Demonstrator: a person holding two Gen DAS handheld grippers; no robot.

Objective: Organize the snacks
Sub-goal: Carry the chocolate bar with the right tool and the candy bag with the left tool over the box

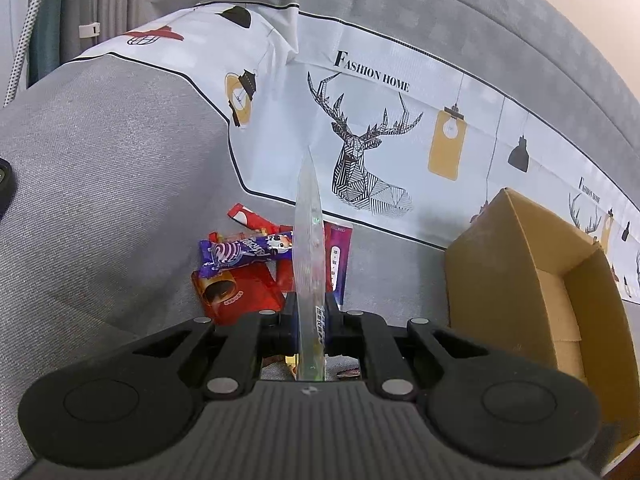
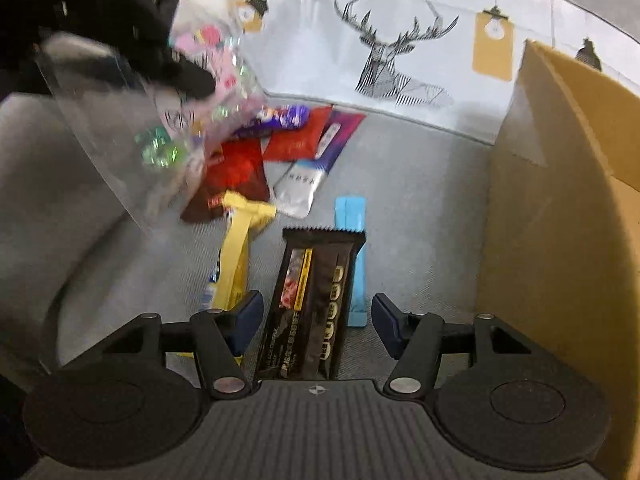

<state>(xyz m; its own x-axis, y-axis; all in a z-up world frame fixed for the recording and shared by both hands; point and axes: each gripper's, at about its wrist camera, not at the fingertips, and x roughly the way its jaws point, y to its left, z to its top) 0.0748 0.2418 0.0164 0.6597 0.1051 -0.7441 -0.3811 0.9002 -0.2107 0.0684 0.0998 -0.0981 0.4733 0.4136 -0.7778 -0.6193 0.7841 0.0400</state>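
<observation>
Several wrappers [image 2: 256, 168] crowd the cardboard box [image 2: 560, 216]; left gripper [image 1: 310, 316] pinches a clear packet [image 1: 308, 240], right gripper [image 2: 316, 320] spread wide

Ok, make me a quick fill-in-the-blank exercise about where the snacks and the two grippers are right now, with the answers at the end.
1. The left gripper is shut on a ____ plastic snack bag.
2. The right gripper has its jaws ____ around a black snack bar.
3. The cardboard box stands to the ____ of the snack pile.
4. The cloth behind the snacks shows a geometric ____.

Answers: transparent; open; right; deer
</observation>
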